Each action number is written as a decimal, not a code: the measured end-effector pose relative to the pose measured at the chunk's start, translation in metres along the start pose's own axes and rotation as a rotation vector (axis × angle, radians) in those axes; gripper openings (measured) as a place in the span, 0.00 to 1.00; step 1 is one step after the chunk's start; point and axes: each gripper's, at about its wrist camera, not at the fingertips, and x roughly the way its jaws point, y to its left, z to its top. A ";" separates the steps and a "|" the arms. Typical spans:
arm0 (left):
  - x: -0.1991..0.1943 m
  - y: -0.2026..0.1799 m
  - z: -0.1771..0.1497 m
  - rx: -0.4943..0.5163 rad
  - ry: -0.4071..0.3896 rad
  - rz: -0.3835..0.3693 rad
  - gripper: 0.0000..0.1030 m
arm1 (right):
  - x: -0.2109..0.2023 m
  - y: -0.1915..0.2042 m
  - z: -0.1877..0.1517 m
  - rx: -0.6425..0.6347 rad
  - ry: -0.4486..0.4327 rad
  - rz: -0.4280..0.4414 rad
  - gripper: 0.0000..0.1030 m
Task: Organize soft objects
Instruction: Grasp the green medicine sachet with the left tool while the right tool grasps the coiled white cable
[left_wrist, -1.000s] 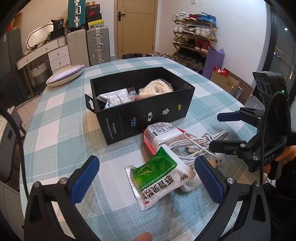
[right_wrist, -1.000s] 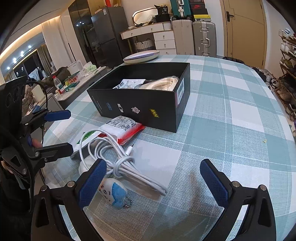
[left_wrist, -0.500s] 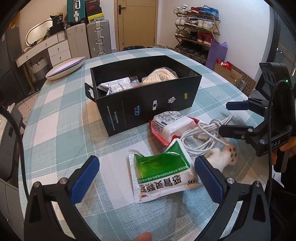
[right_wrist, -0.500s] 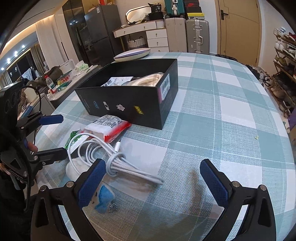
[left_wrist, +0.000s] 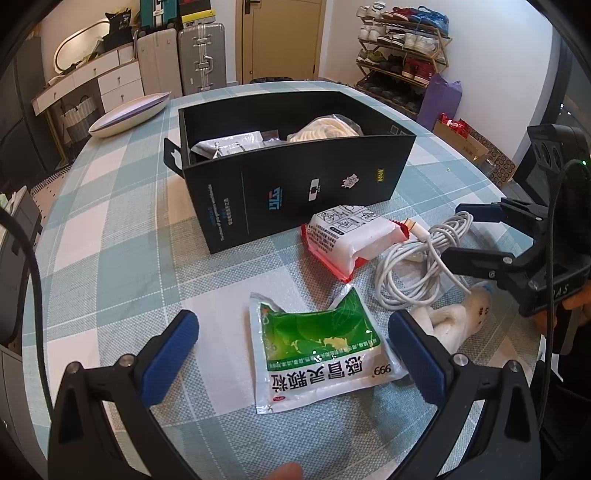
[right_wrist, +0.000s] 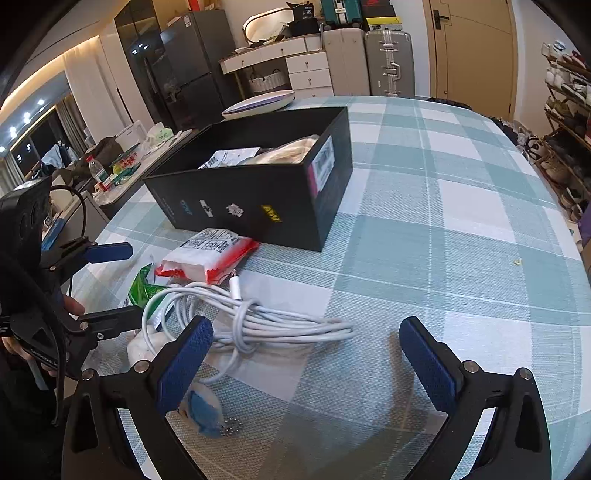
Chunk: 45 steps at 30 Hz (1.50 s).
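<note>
Approaching for a pick, by the look of it — left gripper hovering over the green sachet, jaws spread wide and empty. Right gripper likewise spread, near the white cable. Next: lower, pinch the sachet's edge, carry to the black box. Flat, glossy, slightly crumpled — lying on the counter just before the box.

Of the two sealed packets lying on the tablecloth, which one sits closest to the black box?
The red-edged white packet, right at the foot of the black box. The green packet lies farther out, between the left hand-held gripper fingers.
</note>
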 end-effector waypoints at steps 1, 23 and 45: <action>0.001 0.000 0.000 -0.005 0.001 0.002 1.00 | 0.001 0.001 0.000 0.004 0.003 0.002 1.00; 0.012 0.002 -0.003 0.015 0.050 0.105 1.00 | 0.005 0.008 0.000 -0.012 0.007 -0.006 0.99; 0.001 -0.007 -0.006 0.052 0.014 0.038 0.57 | -0.001 0.009 0.002 -0.021 -0.038 0.023 0.74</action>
